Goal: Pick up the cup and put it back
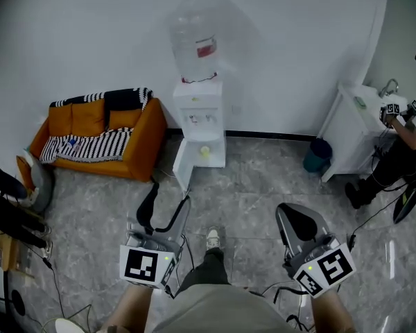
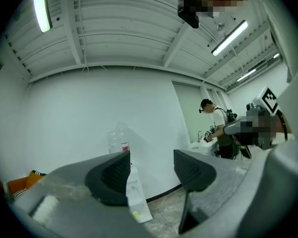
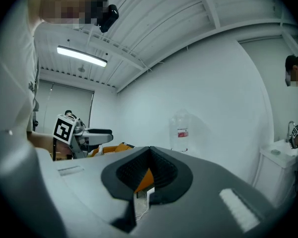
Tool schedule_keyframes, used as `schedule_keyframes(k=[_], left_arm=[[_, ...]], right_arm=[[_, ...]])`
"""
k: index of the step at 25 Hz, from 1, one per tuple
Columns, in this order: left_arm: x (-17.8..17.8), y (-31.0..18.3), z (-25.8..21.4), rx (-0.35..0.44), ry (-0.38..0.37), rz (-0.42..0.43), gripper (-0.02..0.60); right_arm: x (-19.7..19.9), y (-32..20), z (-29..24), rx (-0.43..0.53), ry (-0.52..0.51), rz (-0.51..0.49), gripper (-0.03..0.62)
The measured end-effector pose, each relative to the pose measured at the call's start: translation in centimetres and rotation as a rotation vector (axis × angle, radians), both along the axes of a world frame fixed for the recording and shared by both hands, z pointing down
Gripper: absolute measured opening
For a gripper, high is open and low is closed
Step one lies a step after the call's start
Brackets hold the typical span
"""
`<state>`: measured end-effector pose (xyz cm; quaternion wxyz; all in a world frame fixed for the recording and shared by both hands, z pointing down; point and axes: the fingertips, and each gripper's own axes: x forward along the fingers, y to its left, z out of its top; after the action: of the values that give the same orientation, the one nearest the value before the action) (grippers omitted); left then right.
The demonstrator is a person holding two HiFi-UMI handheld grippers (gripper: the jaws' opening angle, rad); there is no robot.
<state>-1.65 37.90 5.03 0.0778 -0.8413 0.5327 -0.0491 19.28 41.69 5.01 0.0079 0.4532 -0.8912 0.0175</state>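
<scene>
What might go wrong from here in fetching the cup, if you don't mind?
The water dispenser's open door juts toward the left gripper, which could knock it. The right gripper has its jaws together, so it might only push the small yellow cup inside.
</scene>
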Motion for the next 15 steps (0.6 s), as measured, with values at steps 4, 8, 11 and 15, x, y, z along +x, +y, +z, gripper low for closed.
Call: schedule_keyframes(k=[4,8,11,15], left_arm=[[-1.0,-6.5,0.7,-0.021,-0.031,-0.007,0.273],[-2.7,-14.2,1.4,-0.046,-0.048,-0.024,0.273],[-3.9,-20.2,2.0,-0.083,-0.042,-0.025,0.273],[-5.6,-27.4,3.0,-0.108,-0.06,-0.017,0.273]], right_arm=[[-0.9,-6.9,0.7,-0.016,0.021,0.005,0.003],[-2.6,-14.9,0.8,-0.012,0.04,0.01,0.003],[-4.4,-20.8,1.2,-0.038,0.029,0.0,0.003],[-6.5,-28.0,2.2,-0.075,0.025,0.004,0.003]])
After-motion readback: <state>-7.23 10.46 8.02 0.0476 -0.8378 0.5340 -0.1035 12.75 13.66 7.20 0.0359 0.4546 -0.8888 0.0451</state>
